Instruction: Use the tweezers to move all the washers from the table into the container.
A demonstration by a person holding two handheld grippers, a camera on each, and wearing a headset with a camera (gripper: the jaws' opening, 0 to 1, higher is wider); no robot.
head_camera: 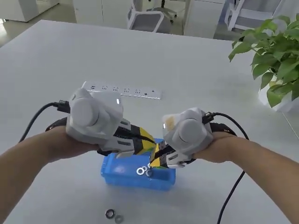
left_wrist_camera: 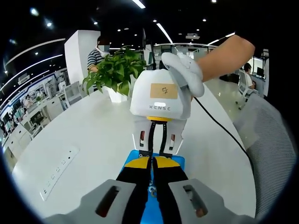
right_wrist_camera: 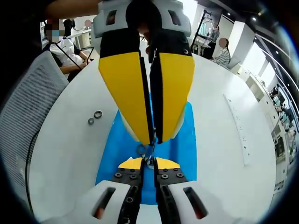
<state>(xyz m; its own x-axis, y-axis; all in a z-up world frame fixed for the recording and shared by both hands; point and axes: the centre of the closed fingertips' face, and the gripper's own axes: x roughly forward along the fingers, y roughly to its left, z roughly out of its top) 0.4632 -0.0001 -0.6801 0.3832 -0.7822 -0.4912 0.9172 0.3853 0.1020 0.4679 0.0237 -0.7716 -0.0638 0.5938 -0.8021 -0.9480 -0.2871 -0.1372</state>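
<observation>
- White tabletop (head_camera: 196, 65) in an open office carries a white power strip (head_camera: 122, 90) and a leafy green potted plant (head_camera: 275, 51).
- Our left gripper (left_wrist_camera: 152, 162) clamps slim metal tweezers (right_wrist_camera: 152, 148), long axis along its jaws, tips down into the blue plastic container (head_camera: 135, 181).
- On our right gripper (right_wrist_camera: 150, 164) the jaws nearly meet at those tips; we cannot tell whether they pinch.
- Two small metal washers (head_camera: 141, 171) lie inside; two more on the tabletop.

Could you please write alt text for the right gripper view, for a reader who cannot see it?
The left gripper reaches in from the top, its yellow jaws shut on thin tweezers whose tip hangs by a washer in the blue container. The right gripper is shut below, and two washers lie on the white table.
</observation>
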